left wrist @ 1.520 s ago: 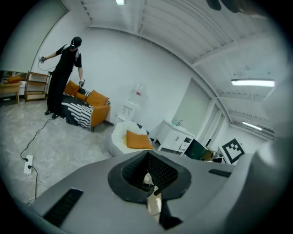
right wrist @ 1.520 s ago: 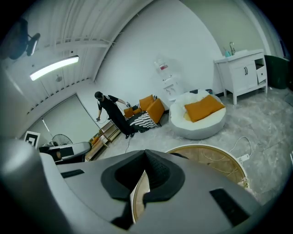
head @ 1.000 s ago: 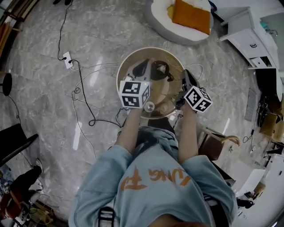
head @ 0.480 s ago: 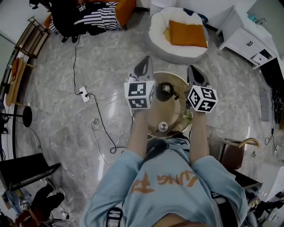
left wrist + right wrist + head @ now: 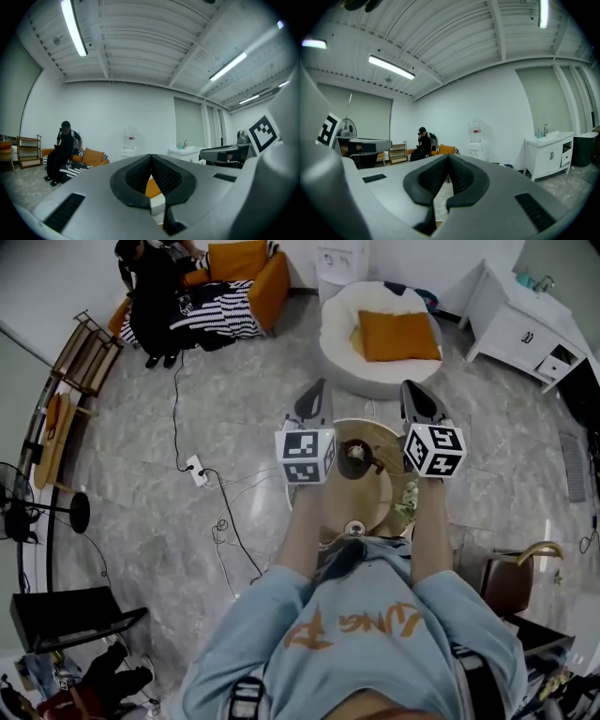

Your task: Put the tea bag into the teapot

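Note:
A small round wooden table (image 5: pixel 380 486) stands in front of me in the head view. On it sits a dark teapot (image 5: pixel 356 457), and a small round lid-like piece (image 5: pixel 354 527) lies near the table's front edge. I see no tea bag in any view. My left gripper (image 5: pixel 314 390) is held up left of the teapot and my right gripper (image 5: pixel 413 390) right of it, both pointing away at the room. In the left gripper view the left gripper (image 5: pixel 151 157) is shut with nothing in it. The right gripper (image 5: pixel 449 157) is shut and empty too.
Beyond the table is a white round seat with an orange cushion (image 5: pixel 394 334). A person in black (image 5: pixel 150 287) sits on an orange sofa at the back left. A white cabinet (image 5: pixel 525 320) is at the back right. Cables and a power strip (image 5: pixel 197 470) lie on the floor to the left.
Both grippers have risen from low over the table to a level hold pointing at the room. The head view has tilted up, so the table looks smaller and more of the room shows.

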Demonstrator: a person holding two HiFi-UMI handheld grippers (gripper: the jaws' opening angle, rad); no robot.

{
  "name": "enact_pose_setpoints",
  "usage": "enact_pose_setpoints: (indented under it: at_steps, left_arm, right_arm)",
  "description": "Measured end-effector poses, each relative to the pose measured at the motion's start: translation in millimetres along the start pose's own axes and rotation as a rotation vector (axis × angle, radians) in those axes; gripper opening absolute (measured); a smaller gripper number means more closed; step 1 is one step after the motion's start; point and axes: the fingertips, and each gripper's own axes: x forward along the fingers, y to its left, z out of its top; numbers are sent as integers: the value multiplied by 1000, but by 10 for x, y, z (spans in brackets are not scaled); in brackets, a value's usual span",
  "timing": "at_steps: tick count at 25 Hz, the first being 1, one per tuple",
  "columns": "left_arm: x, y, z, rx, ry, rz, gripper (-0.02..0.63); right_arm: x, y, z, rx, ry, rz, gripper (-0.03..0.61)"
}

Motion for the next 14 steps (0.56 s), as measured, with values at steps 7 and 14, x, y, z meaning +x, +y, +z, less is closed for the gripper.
enact_pose_setpoints:
  at_steps: [7, 14]
  left_arm:
    - [179, -19, -11, 14, 15, 21, 26]
    - [347, -49, -137, -9, 28, 34, 26]
  right_arm:
    - [176, -85, -29, 5, 15, 54, 12]
    - [303, -168, -83, -29, 37, 91, 12]
